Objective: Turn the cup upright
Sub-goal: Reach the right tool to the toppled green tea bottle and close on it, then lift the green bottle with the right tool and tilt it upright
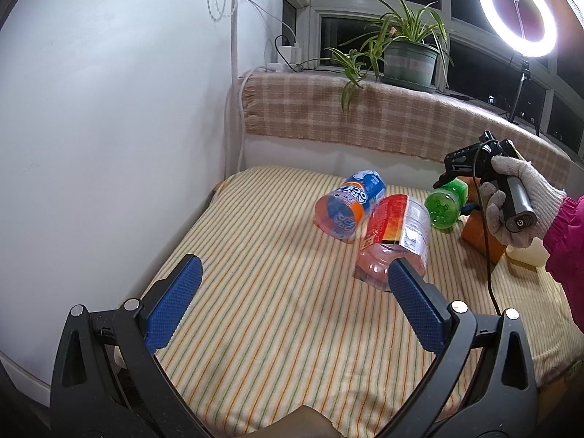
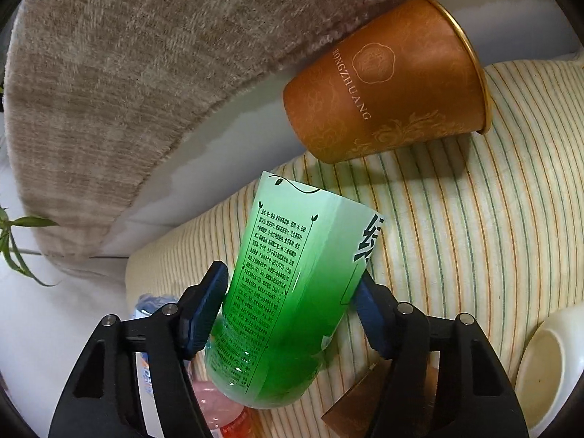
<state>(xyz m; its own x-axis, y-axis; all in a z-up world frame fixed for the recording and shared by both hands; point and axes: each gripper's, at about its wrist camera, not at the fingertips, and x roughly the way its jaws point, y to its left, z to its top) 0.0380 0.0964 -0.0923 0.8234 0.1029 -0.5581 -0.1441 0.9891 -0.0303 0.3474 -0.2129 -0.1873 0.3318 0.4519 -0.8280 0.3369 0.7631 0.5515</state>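
Note:
An orange paper cup (image 2: 387, 80) with gold print stands mouth-down on the striped cloth, seen sideways in the rolled right wrist view; part of it shows in the left wrist view (image 1: 478, 235). My right gripper (image 2: 290, 308) is shut on a green bottle (image 2: 288, 292) and holds it off the cloth; it also shows in the left wrist view (image 1: 449, 182) gripping that bottle (image 1: 447, 204). My left gripper (image 1: 292, 299) is open and empty, low over the striped cloth (image 1: 273, 273), near a red-labelled bottle (image 1: 396, 237).
A blue and orange bottle (image 1: 348, 206) lies beside the red-labelled one. A white cup (image 2: 547, 368) sits near the orange cup. A white wall (image 1: 109, 127) stands left, a plaid-covered ledge (image 1: 365, 116) with a potted plant (image 1: 405, 54) behind, and a ring light (image 1: 518, 14) far right.

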